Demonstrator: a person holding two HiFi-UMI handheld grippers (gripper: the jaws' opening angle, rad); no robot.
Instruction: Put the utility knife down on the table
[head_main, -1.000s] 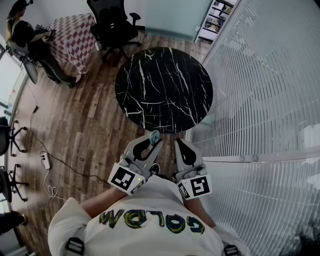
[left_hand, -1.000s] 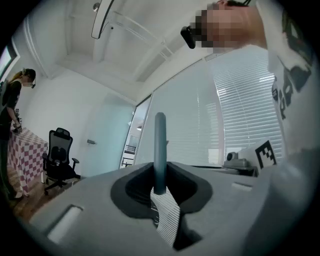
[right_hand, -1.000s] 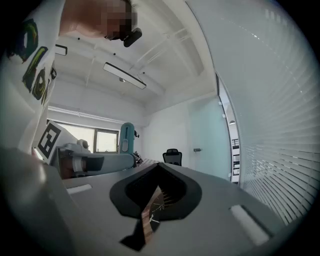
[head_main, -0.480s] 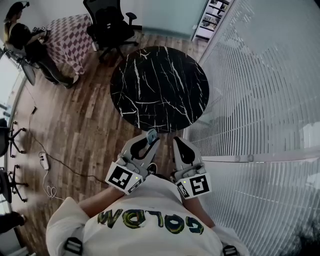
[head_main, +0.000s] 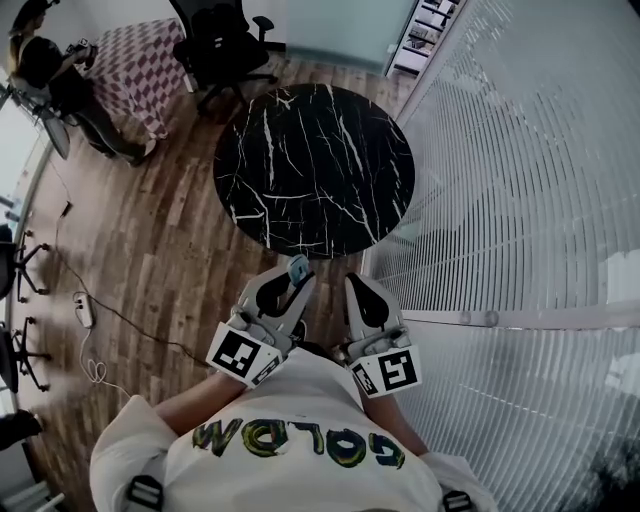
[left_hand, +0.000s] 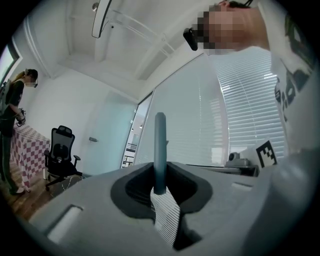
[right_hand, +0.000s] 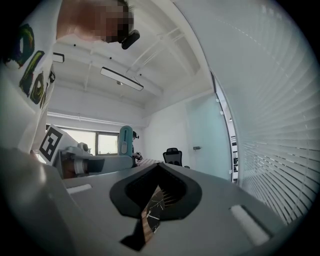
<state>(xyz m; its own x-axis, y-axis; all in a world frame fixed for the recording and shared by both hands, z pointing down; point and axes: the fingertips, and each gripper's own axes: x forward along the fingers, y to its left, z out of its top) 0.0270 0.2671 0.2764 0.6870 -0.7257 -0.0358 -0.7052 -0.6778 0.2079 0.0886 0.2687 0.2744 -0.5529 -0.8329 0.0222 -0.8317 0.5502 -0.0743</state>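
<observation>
A teal utility knife (head_main: 297, 268) stands upright between the jaws of my left gripper (head_main: 289, 284), which is shut on it. Seen from the left gripper itself, the knife (left_hand: 160, 150) rises as a narrow teal bar out of the closed grey jaws (left_hand: 161, 192). My right gripper (head_main: 364, 298) is held beside the left, shut with nothing in it; only a thin slit shows between its jaws (right_hand: 155, 200). Both are close to my chest, short of the round black marble table (head_main: 315, 170). The knife (right_hand: 125, 140) also shows at the left of the right gripper view.
White slatted blinds (head_main: 520, 180) run along the right, close to the table. A black office chair (head_main: 225, 45) and a checkered table (head_main: 140, 70) stand beyond it, with a person (head_main: 60, 80) at the far left. A cable and power strip (head_main: 85, 310) lie on the wooden floor.
Both grippers have moved forward a little toward the round table, side by side. The knife stays held upright in the left gripper.
</observation>
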